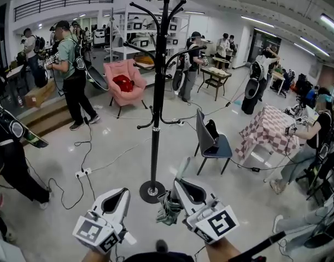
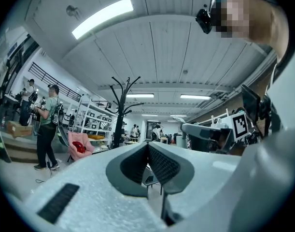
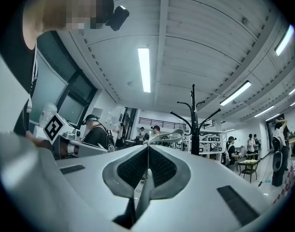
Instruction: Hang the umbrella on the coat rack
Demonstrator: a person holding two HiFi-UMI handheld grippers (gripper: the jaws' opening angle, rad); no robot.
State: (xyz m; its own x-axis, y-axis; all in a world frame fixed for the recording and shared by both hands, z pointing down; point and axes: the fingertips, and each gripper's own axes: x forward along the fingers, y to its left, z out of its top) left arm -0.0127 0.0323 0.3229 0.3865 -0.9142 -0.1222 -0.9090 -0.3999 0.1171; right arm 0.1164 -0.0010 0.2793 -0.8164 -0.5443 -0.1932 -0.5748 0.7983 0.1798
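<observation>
A tall black coat rack [image 1: 157, 91] stands on the floor just ahead, its round base [image 1: 152, 192] between my two grippers. My right gripper [image 1: 179, 182] is shut on the grey strap [image 1: 183, 167] of a folded grey-green umbrella [image 1: 169, 209], which hangs below it beside the base. In the right gripper view the strap's loop [image 3: 169, 135] sticks out past the closed jaws [image 3: 148, 147], with the rack [image 3: 193, 124] beyond it. My left gripper [image 1: 123, 192] is shut and holds nothing; its view shows the closed jaws [image 2: 148, 145] and the rack [image 2: 120, 115] farther off.
A dark chair [image 1: 210, 142] stands right of the rack, a pink armchair [image 1: 124, 81] behind it, and a checkered table [image 1: 270, 127] at the right. Cables and a power strip [image 1: 82, 173] lie on the floor at the left. Several people stand around the room.
</observation>
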